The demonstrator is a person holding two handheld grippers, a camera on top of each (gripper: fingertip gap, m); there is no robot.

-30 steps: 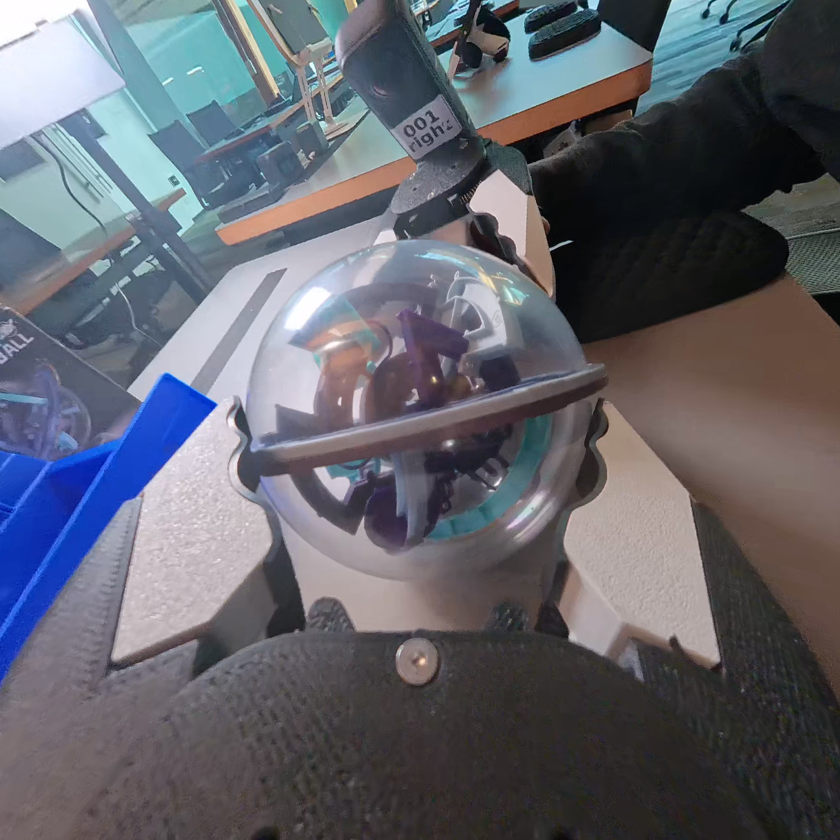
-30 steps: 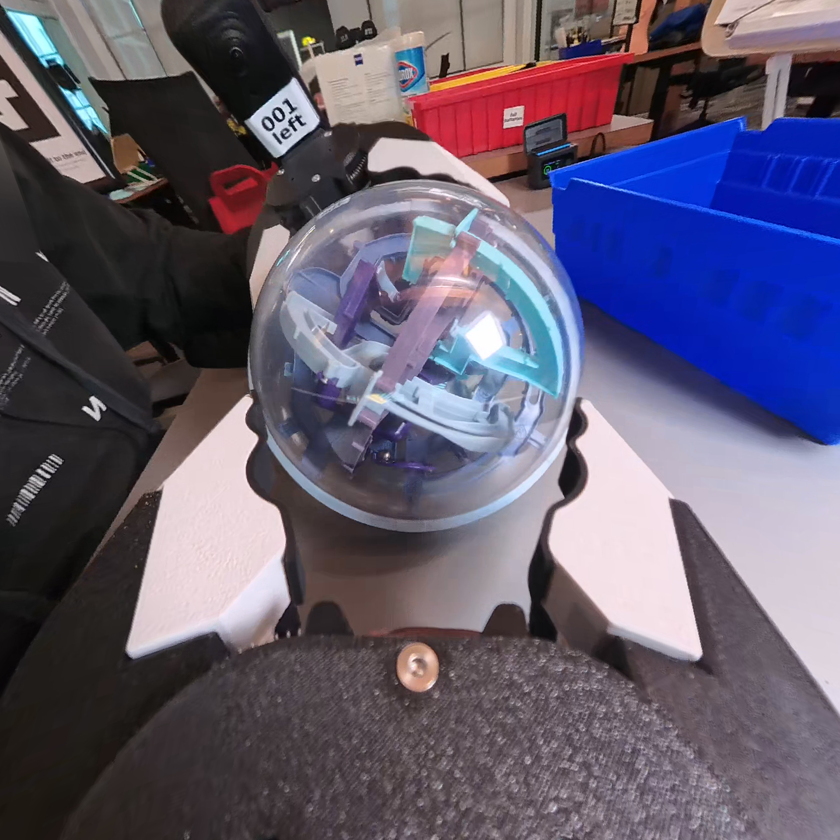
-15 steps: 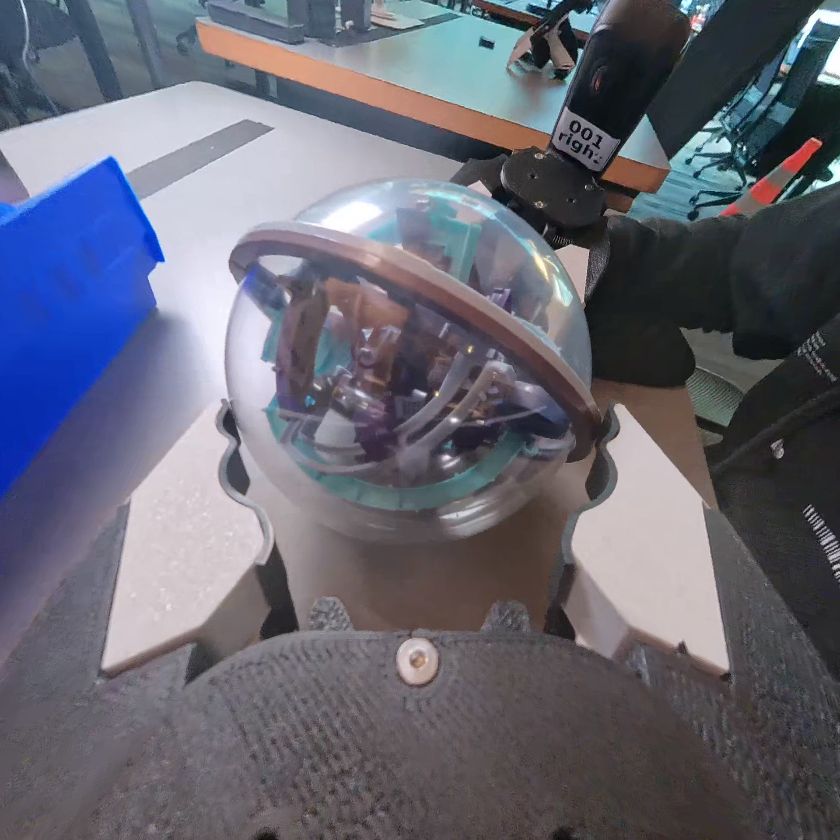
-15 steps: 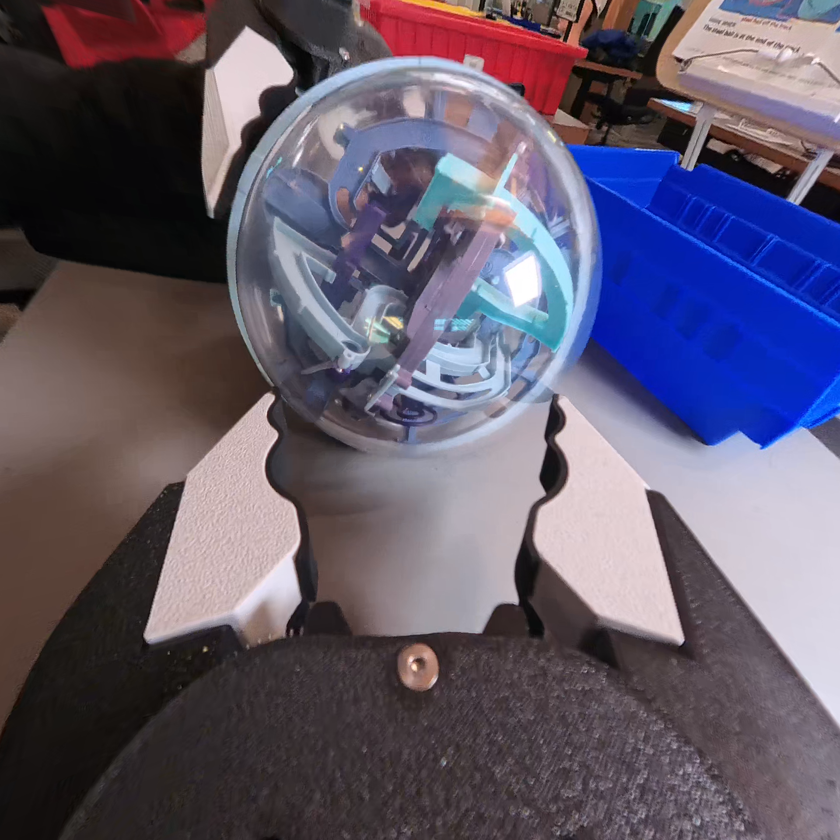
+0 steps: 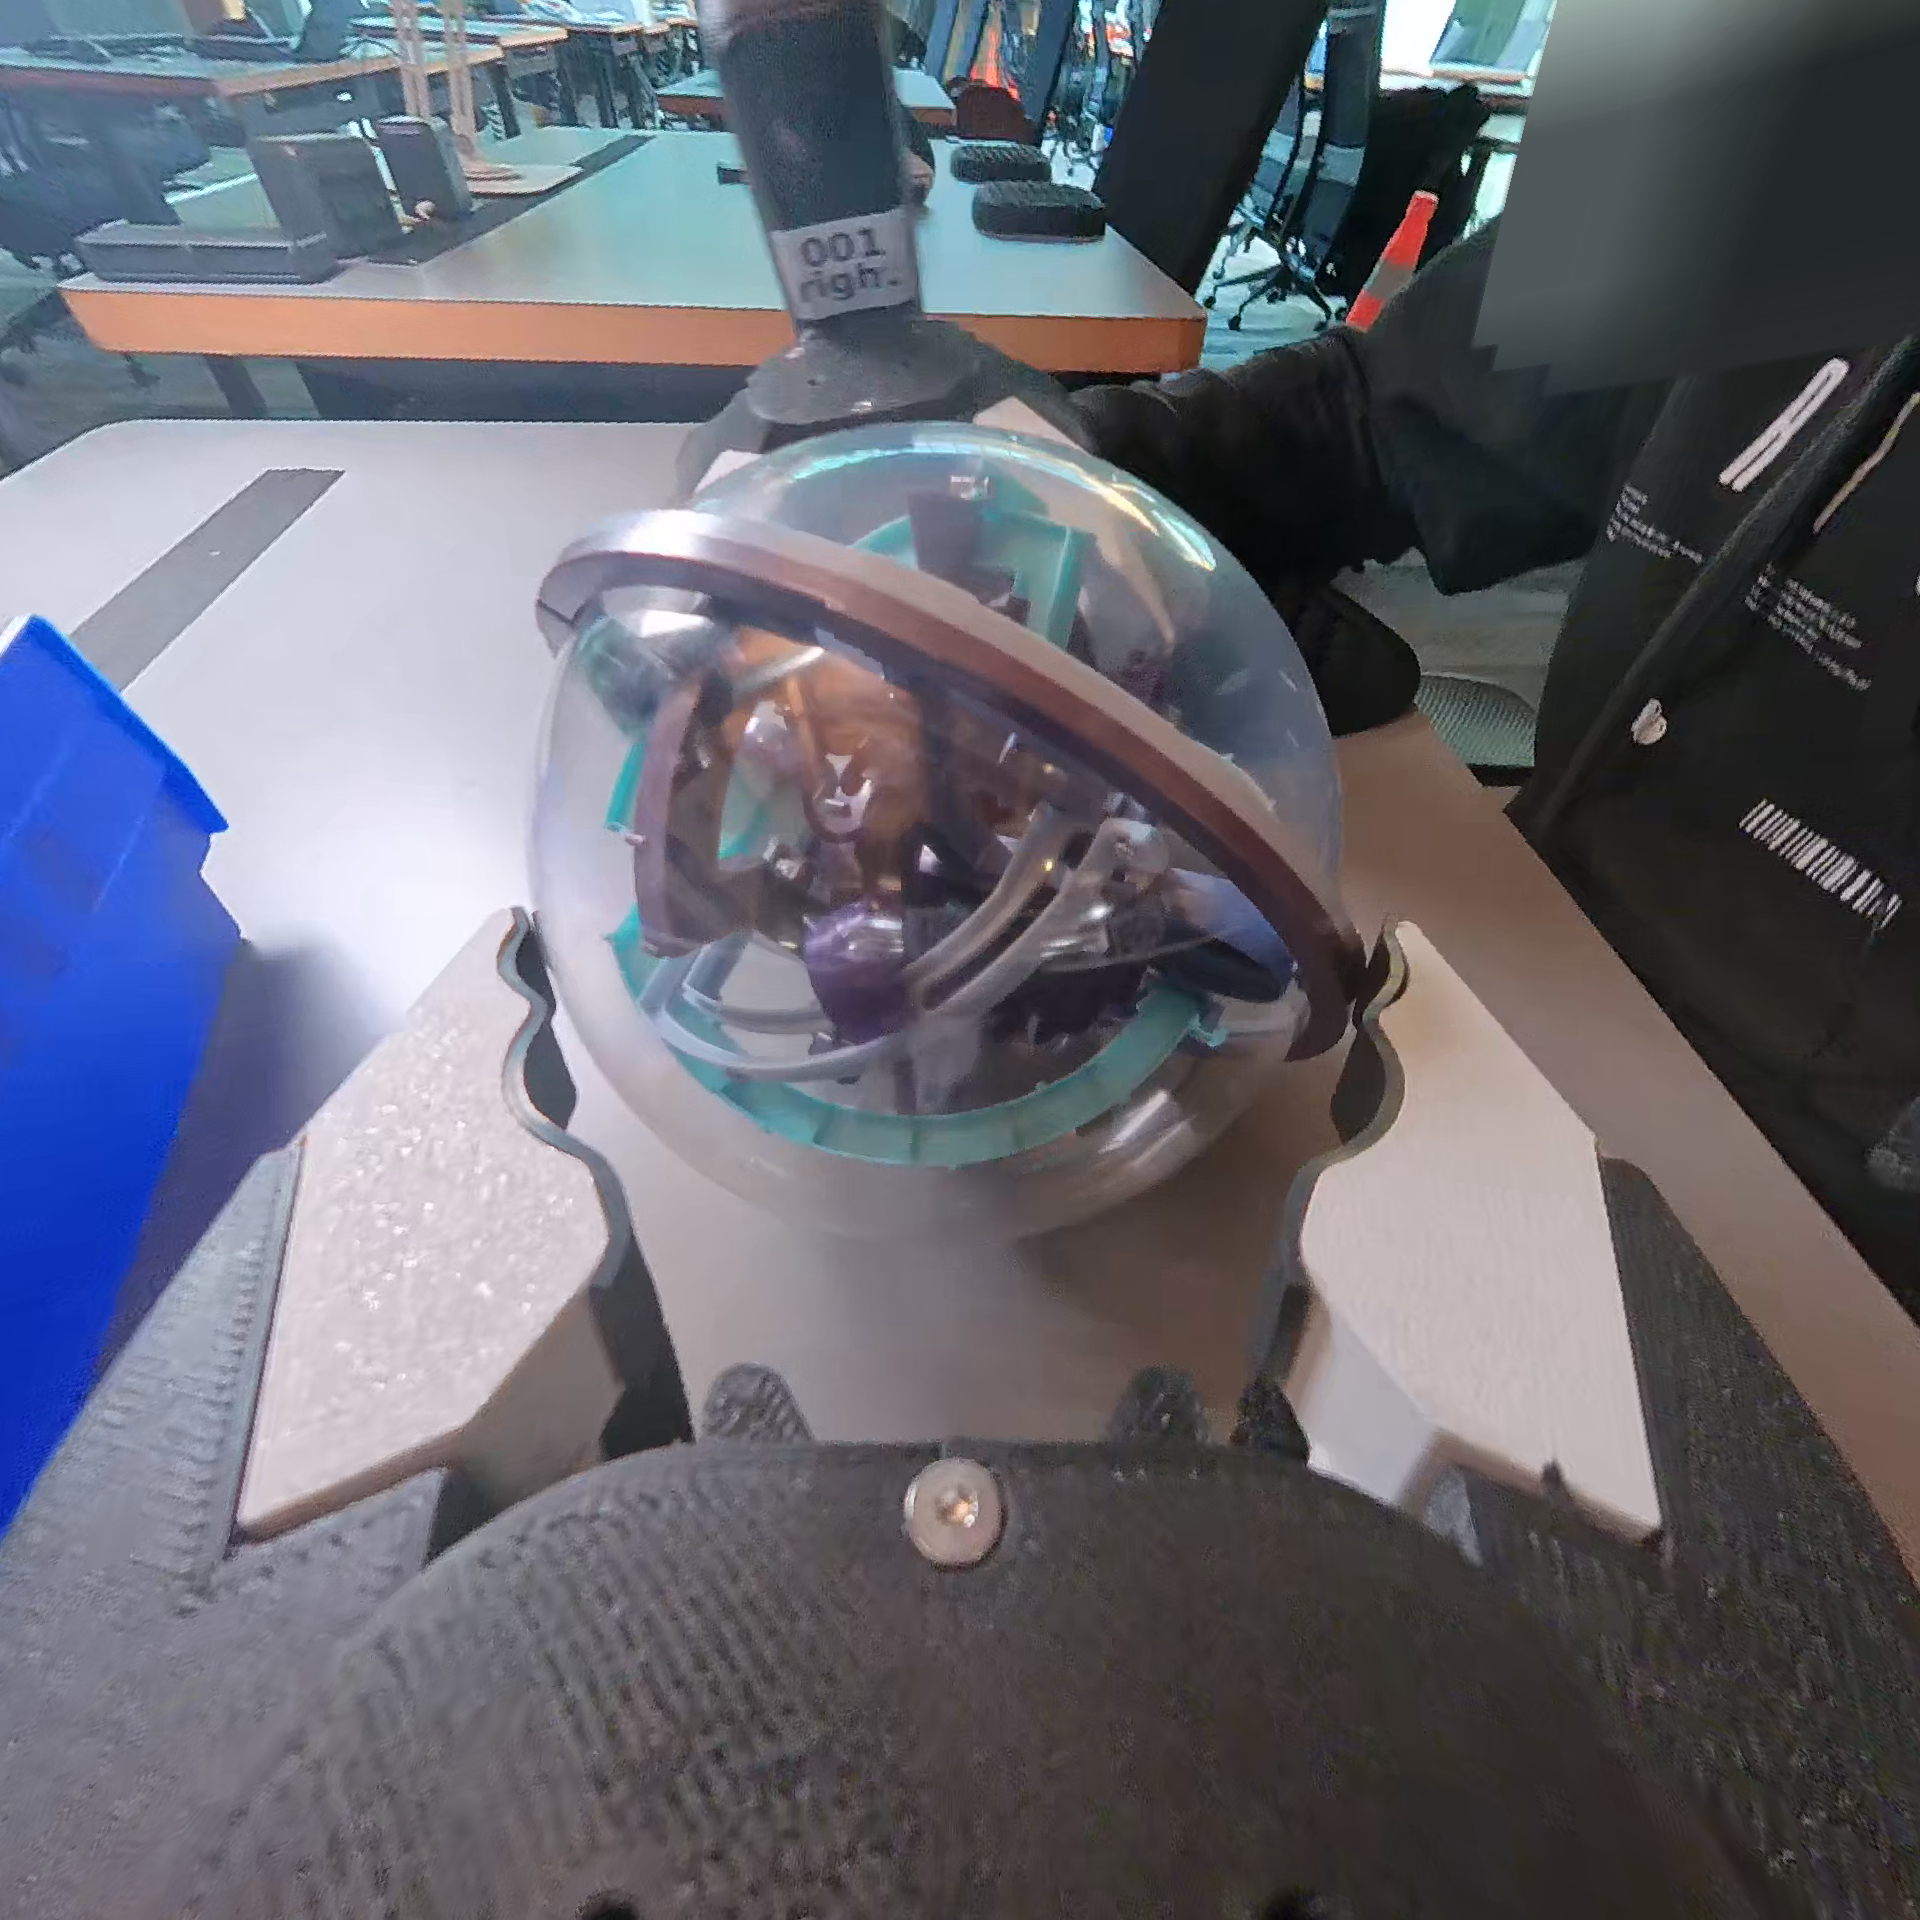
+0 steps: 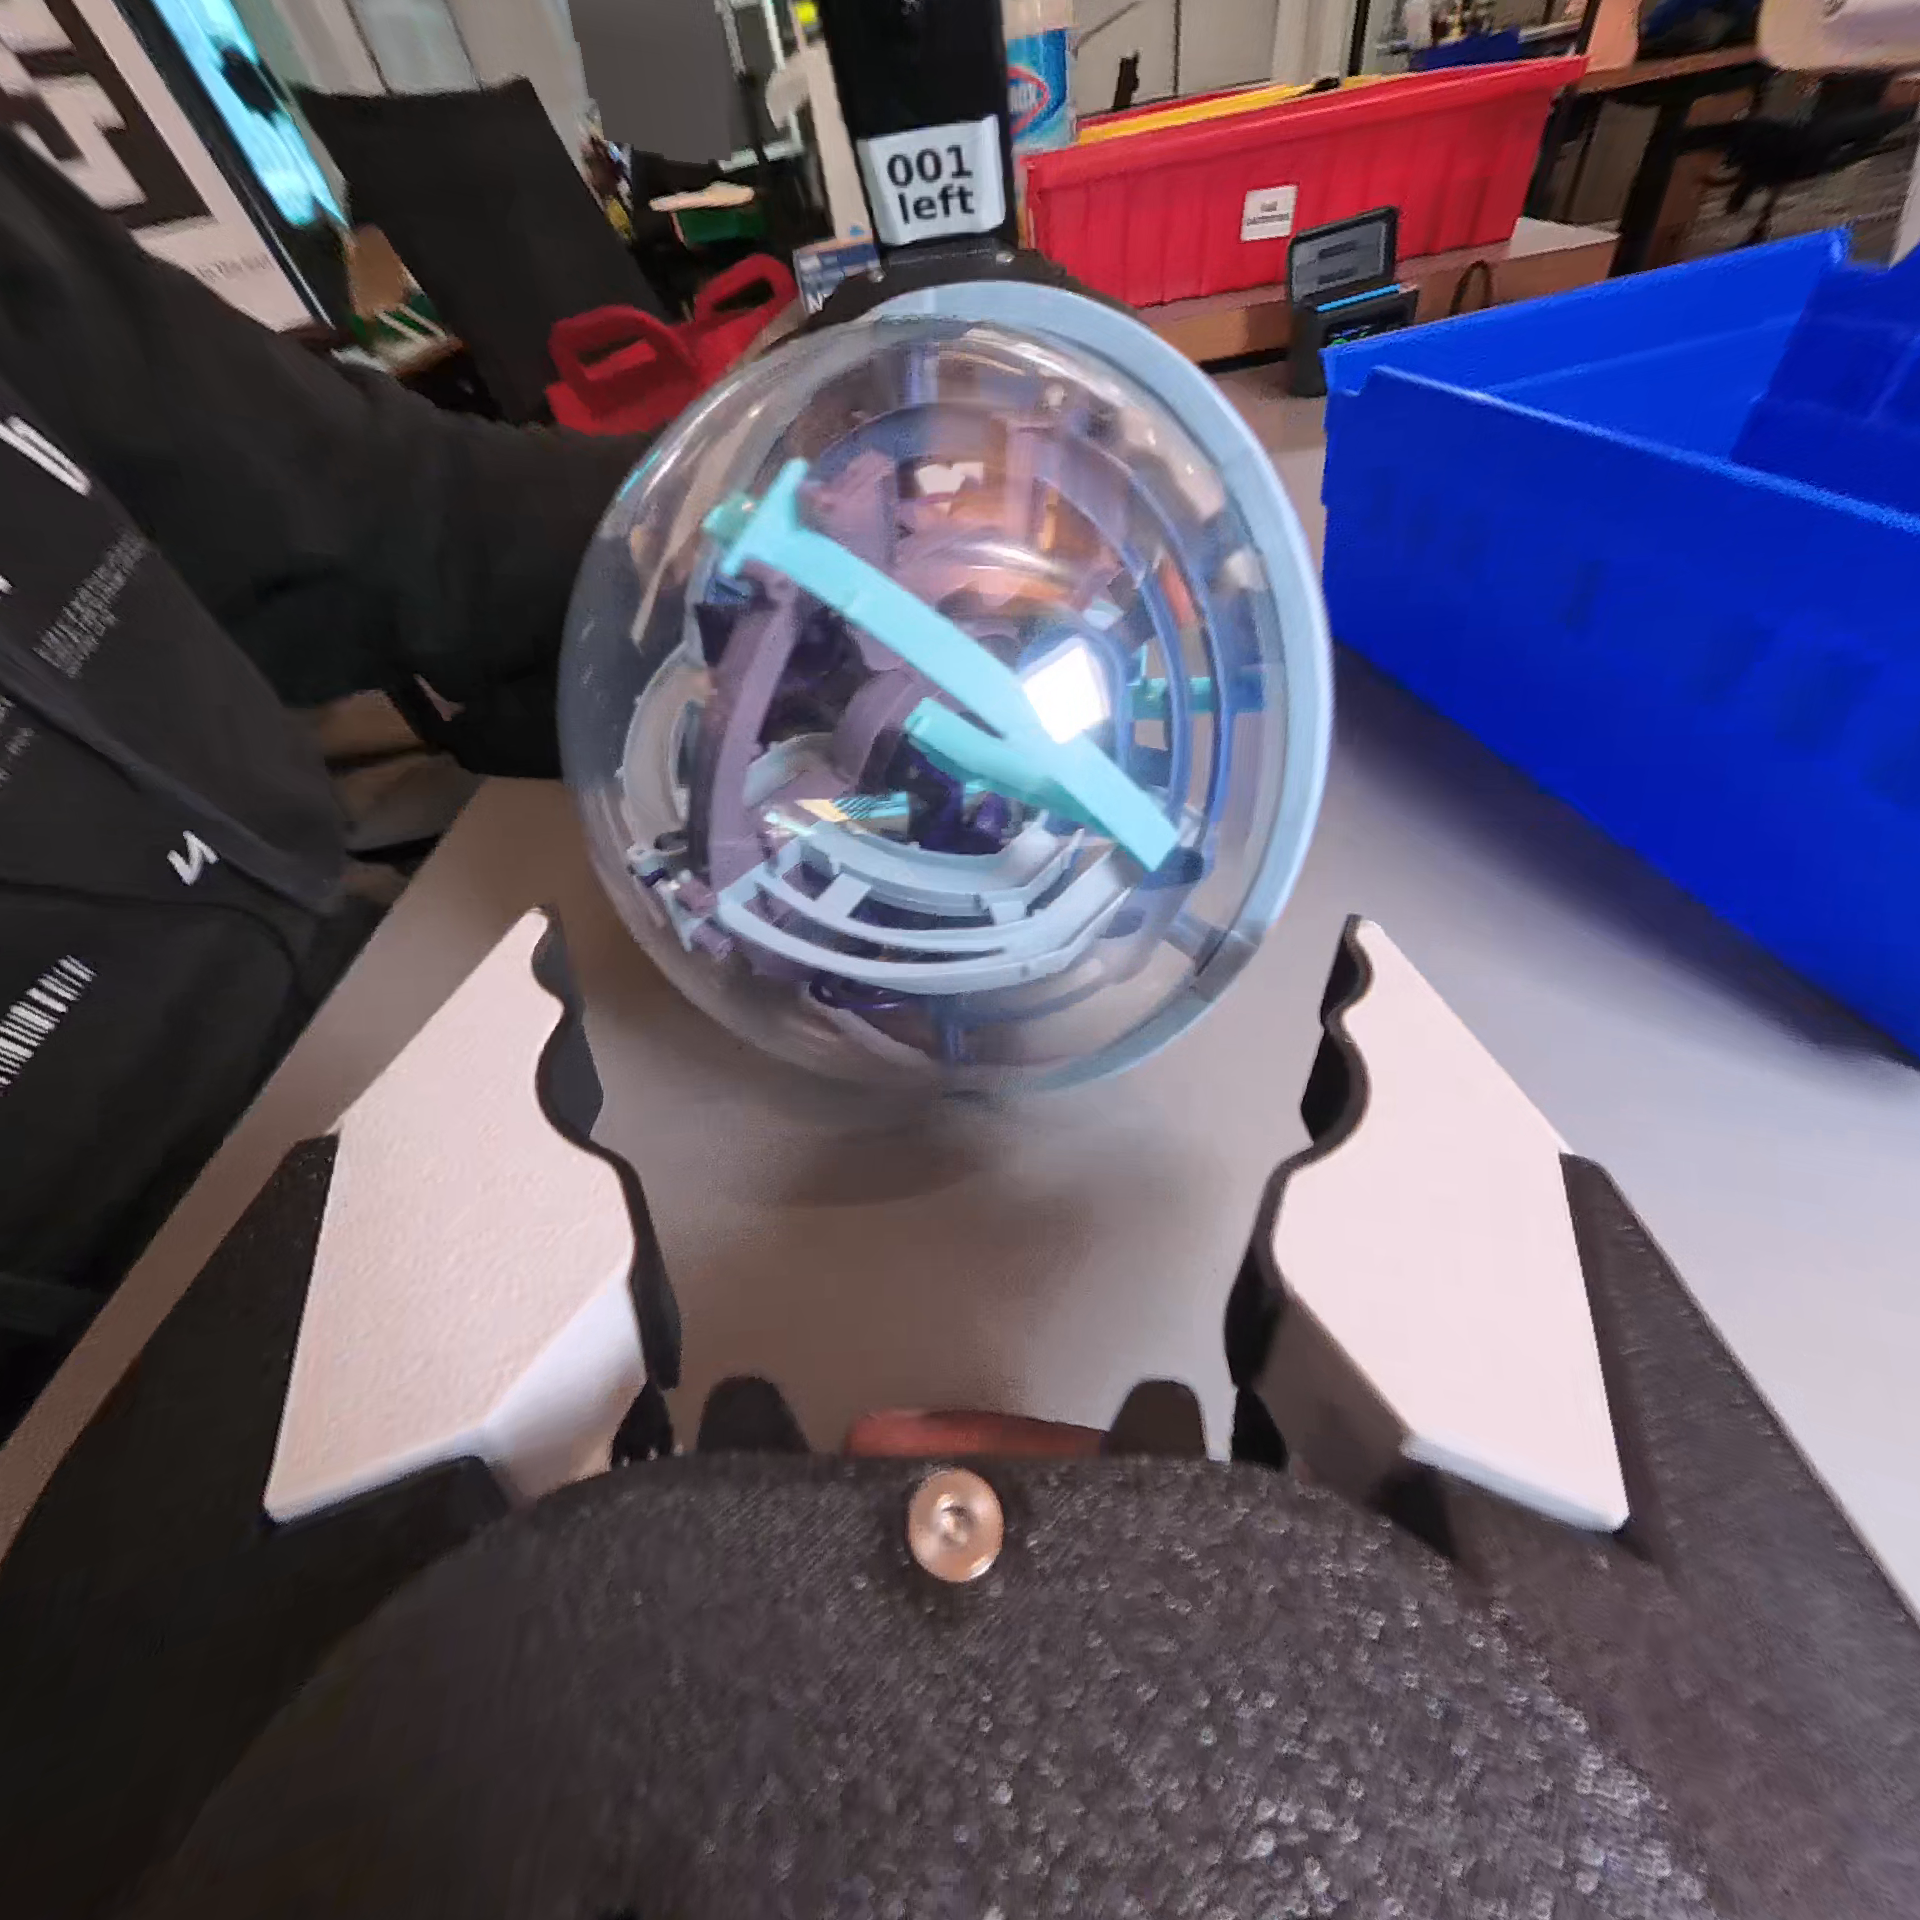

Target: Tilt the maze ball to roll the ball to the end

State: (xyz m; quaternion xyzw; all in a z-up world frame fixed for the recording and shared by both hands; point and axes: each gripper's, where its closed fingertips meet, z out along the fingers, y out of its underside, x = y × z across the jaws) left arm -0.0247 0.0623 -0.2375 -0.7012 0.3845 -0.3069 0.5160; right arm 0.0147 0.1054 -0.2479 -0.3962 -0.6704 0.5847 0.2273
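Through the left wrist view we see our left gripper (image 5: 951,971) spread wide around the maze ball (image 5: 935,831), both fingertips pressing its clear shell, its brown seam ring tilted; the blue bin (image 5: 94,987) lies beside our left finger.

Through the right wrist view, our right gripper (image 6: 940,997) stands wide, the ball (image 6: 940,707) beyond its fingertips, gaps showing on both sides.
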